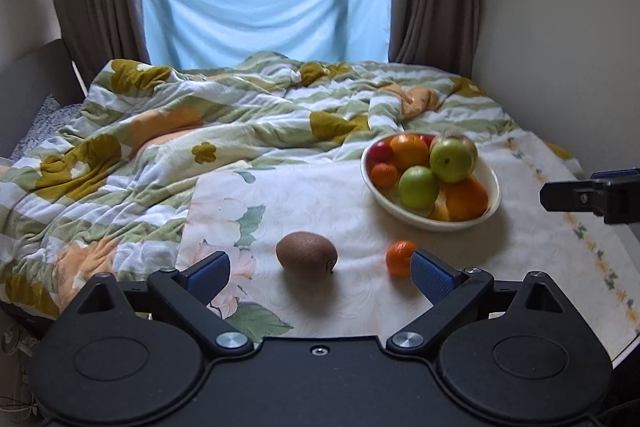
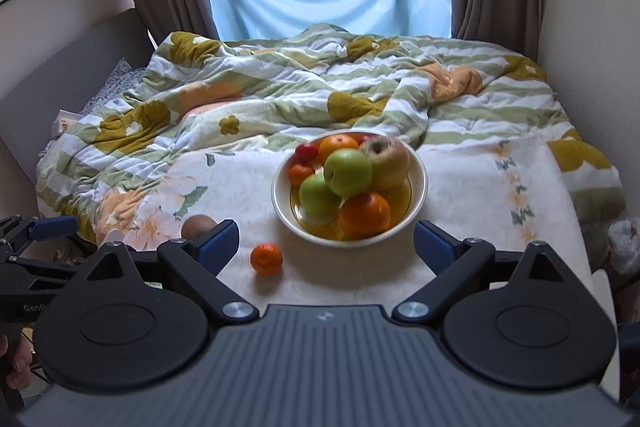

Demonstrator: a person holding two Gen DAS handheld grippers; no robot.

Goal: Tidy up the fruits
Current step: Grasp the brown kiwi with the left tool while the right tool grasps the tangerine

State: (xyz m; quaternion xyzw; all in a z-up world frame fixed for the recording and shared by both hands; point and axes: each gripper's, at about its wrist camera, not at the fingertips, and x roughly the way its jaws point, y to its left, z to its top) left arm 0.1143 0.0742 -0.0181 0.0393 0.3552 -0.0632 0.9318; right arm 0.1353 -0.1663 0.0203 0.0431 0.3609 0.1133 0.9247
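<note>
Our left gripper [image 1: 320,273] has its jaws spread wide and empty, the kiwi [image 1: 306,251] lying between them; our right gripper [image 2: 326,241] is likewise spread, holding nothing, facing the bowl [image 2: 418,187]. That bowl is already heaped with apples and oranges. We judge two fruits remain: the kiwi and the small mandarin [image 2: 266,258], both just before the bowl.

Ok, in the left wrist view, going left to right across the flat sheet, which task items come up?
kiwi → loose mandarin → bowl of fruit, farther back than the other two.
</note>
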